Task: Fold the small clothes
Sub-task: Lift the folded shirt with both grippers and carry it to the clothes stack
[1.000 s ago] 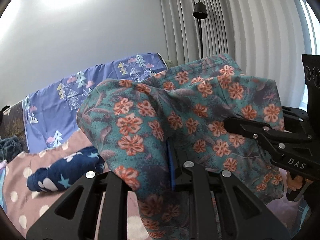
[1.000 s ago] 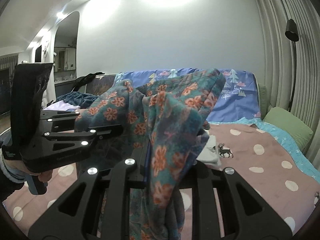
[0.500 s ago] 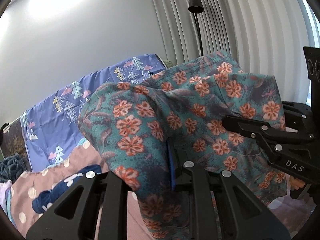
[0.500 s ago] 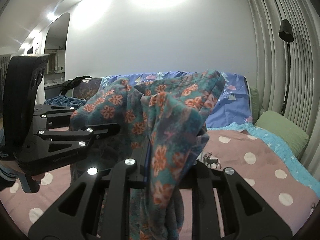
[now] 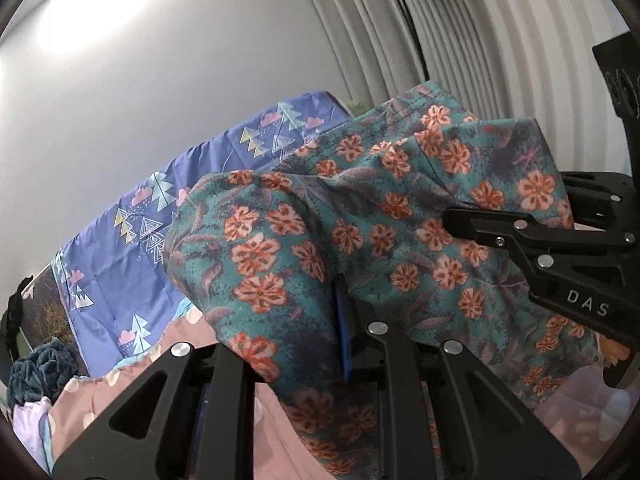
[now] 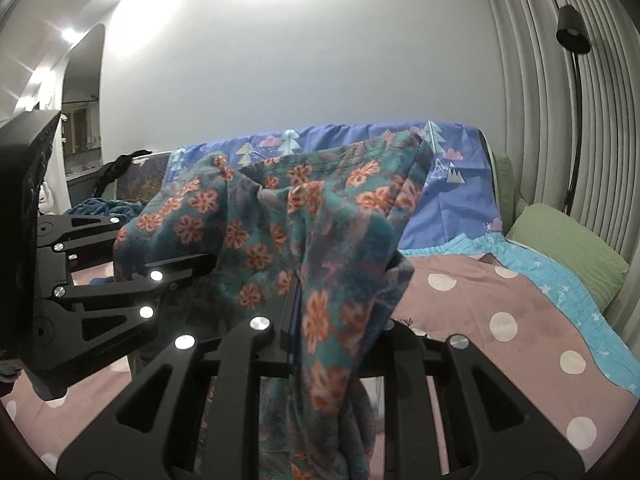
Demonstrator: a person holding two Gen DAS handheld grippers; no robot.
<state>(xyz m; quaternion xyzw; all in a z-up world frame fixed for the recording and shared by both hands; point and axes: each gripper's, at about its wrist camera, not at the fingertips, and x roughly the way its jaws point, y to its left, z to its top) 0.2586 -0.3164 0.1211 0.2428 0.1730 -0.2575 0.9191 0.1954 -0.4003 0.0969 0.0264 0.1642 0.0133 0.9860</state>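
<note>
One floral garment (image 5: pixel 360 216) hangs in the air between two grippers, lifted clear of the bed. The left gripper (image 5: pixel 340 320) pinches a fold of it, the cloth draping over and down between the black fingers; the right gripper (image 6: pixel 298 312) is likewise pressed together on another bunch of the same cloth, which falls in a long tail below it. In the left wrist view the right gripper's fingers (image 5: pixel 480 224) reach in from the right side and bite the fabric; in the right wrist view the left gripper's fingers (image 6: pixel 180 268) come in from the left. Beneath lies one bed with a pink polka-dot cover (image 6: pixel 500 300), edged by a turquoise quilt (image 6: pixel 560 280). One purple blanket with tree prints (image 5: pixel 140 240) is draped along the back, one green pillow (image 6: pixel 568 248) sits at the right, and a dark blue bundle of cloth (image 5: pixel 36 372) lies at the far left. One black floor lamp (image 6: pixel 574 36) stands against pleated pale curtains (image 5: pixel 500 40), beside a plain white wall (image 6: pixel 280 60). The garment is teal with scattered orange-red flowers and dusky purple leaves, crumpled, a stitched hem showing along its upper edge.
</note>
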